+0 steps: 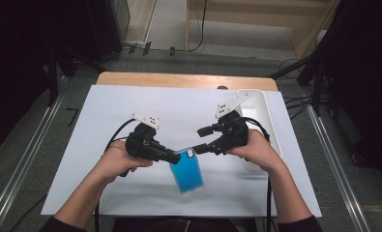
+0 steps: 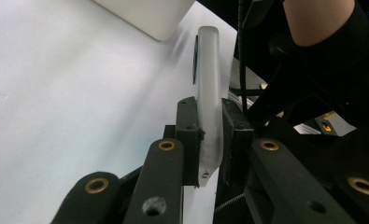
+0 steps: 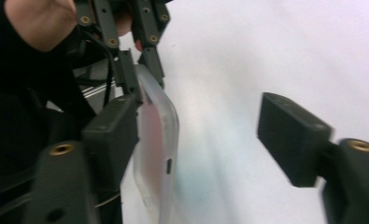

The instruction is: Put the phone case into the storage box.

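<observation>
The left gripper (image 1: 174,157) has its jaws closed on one edge of the phone case (image 1: 187,171) (blue face up in the high view, frosted rim edge-on in the gripper views), seemingly lifting it clear of the white sheet (image 1: 101,116) so its rim can be reached. The right gripper (image 1: 200,140), jaws wide apart and holding nothing, has one pad beside the case's rim, probably to take it; the white tray (image 1: 258,108) lies beyond the case.

No legible text, label, brand, number or sign in any view. Blue phone case (image 1: 186,170): surface plain at this resolution. White sheet (image 1: 101,145) over tabletop: unmarked. White bin (image 1: 262,112) at right edge: no readable marking. Gripper bodies: none.
</observation>
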